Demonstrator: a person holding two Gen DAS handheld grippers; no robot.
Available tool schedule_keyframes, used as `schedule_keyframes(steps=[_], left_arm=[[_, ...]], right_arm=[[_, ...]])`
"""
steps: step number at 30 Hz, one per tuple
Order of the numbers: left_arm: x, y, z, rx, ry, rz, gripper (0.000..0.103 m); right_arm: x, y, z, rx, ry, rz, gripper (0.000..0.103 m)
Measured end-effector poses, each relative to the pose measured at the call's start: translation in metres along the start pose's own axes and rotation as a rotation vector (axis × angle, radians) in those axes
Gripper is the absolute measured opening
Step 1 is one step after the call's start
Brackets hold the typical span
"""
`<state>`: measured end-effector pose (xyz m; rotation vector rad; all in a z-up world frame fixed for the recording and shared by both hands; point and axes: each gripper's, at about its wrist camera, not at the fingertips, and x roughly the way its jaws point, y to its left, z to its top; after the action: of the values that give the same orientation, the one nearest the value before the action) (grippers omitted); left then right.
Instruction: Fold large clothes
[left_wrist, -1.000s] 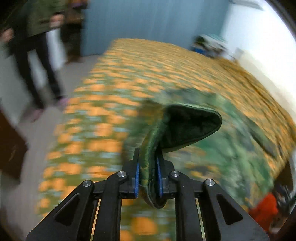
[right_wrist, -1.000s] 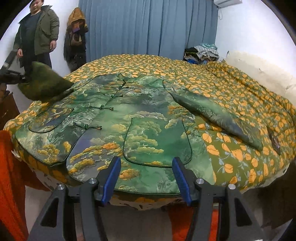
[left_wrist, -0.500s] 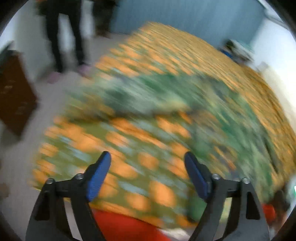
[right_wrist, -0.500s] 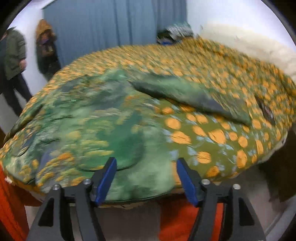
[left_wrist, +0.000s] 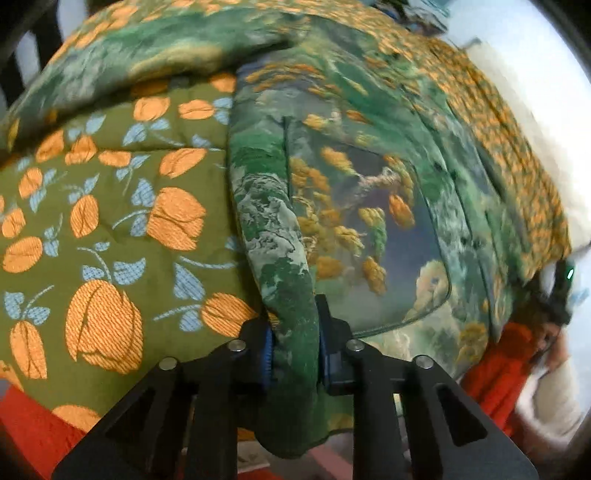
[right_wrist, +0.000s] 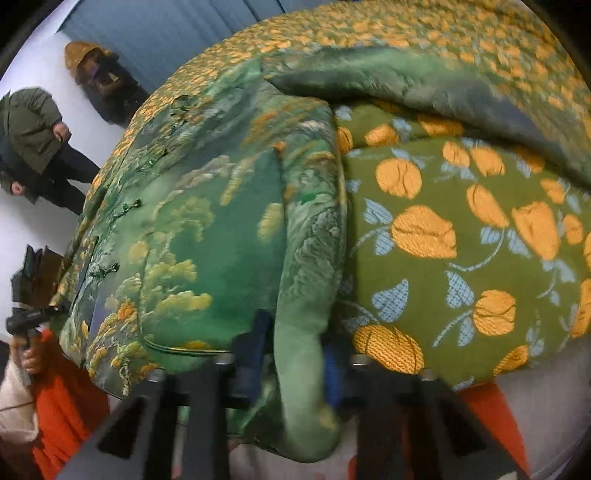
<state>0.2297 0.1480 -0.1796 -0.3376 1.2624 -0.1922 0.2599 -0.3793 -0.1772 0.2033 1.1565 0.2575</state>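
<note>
Where fingers (left_wrist: 268, 350) close, jacket (left_wrist: 295, 258) hem.

Floral bedspread (left_wrist: 110, 206), blue curtain (right_wrist: 177, 33), 2 bystanders (right_wrist: 33, 133) nr wall.

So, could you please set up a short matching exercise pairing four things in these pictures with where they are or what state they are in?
Things:
1. left gripper
2. right gripper
3. patch pocket
4. person in the green coat

Places or states:
A. stands on the floor beside the bed
B. shut on the jacket's hem, with the bedspread to its left
C. sewn on the front of the green brocade jacket
D. shut on the jacket's hem, with the bedspread to its right

Pairs: 1-B, 2-D, 3-C, 4-A
</note>
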Motion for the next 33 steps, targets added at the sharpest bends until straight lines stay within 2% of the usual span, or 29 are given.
schedule_keyframes(steps=[5,6,8,10,11,13,16,20,23,25,28,30,33], left_arm=[[0.001,-0.008,-0.008,0.058,-0.004,0.048,0.019],[0.001,-0.01,-0.008,0.066,-0.012,0.062,0.022],[-0.001,-0.01,-0.004,0.081,-0.032,0.095,0.03],[-0.014,-0.007,-0.005,0.1,-0.07,0.141,0.044],[-0.023,-0.006,-0.007,0.107,-0.094,0.15,0.047],[-0.039,-0.009,-0.012,0.11,-0.144,0.148,0.065],[-0.059,-0.016,-0.017,0.107,-0.257,0.187,0.088],[-0.075,-0.028,-0.018,0.096,-0.377,0.225,0.092],[-0.079,-0.034,-0.025,0.093,-0.484,0.226,0.098],[-0.076,-0.04,-0.032,0.101,-0.537,0.266,0.098],[-0.068,-0.046,-0.038,0.146,-0.525,0.324,0.098],[-0.069,-0.047,-0.039,0.158,-0.52,0.341,0.098],[-0.071,-0.052,-0.027,0.177,-0.521,0.347,0.098]], right_arm=[[-0.006,0.009,-0.007,-0.038,0.021,-0.09,0.018],[-0.003,0.009,-0.009,-0.056,0.032,-0.137,0.016],[0.003,0.01,-0.008,-0.069,0.02,-0.159,0.016],[0.004,0.011,-0.005,-0.05,-0.002,-0.175,0.021],[-0.002,0.011,-0.004,-0.048,-0.022,-0.189,0.023],[-0.014,0.015,-0.005,-0.046,-0.08,-0.227,0.047],[-0.037,0.027,-0.012,-0.031,-0.188,-0.278,0.055],[-0.068,0.043,-0.028,-0.039,-0.324,-0.354,0.062],[-0.073,0.058,-0.04,-0.026,-0.432,-0.382,0.066],[-0.072,0.063,-0.052,0.003,-0.466,-0.4,0.074],[-0.06,0.079,-0.052,-0.033,-0.406,-0.392,0.074],[-0.067,0.09,-0.049,-0.088,-0.429,-0.386,0.074],[-0.063,0.105,-0.024,-0.164,-0.436,-0.348,0.074]])
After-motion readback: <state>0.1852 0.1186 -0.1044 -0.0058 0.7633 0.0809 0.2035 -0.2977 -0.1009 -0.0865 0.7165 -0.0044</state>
